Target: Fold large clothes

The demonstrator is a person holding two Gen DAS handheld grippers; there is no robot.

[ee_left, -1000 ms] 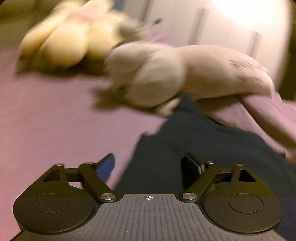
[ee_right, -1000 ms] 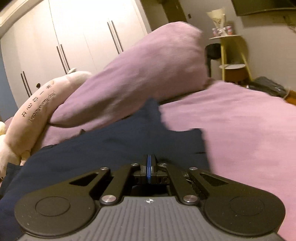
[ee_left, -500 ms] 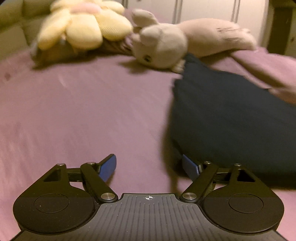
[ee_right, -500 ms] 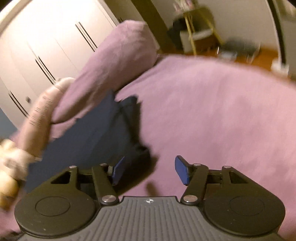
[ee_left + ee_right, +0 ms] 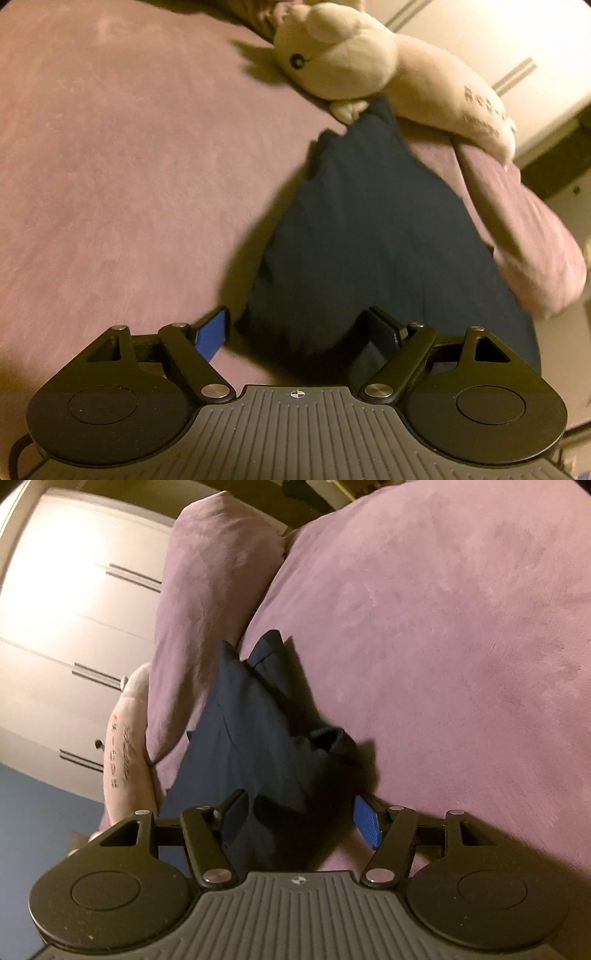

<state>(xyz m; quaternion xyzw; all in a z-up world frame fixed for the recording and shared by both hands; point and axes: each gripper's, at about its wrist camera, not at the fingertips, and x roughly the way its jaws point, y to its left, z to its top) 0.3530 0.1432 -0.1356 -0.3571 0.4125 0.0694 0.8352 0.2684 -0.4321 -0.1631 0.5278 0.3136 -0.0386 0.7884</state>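
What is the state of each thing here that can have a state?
Navy garment: folded over, lying on the bed, released.
Left gripper: open, holding nothing.
Right gripper: open, cloth between the jaws, not pinched.
Wardrobe doors: closed.
Plush rabbit: lying on its side.

Plush toy's (image 5: 369, 62) lettering blurred; navy garment's (image 5: 258, 746) near end hidden behind tongs.
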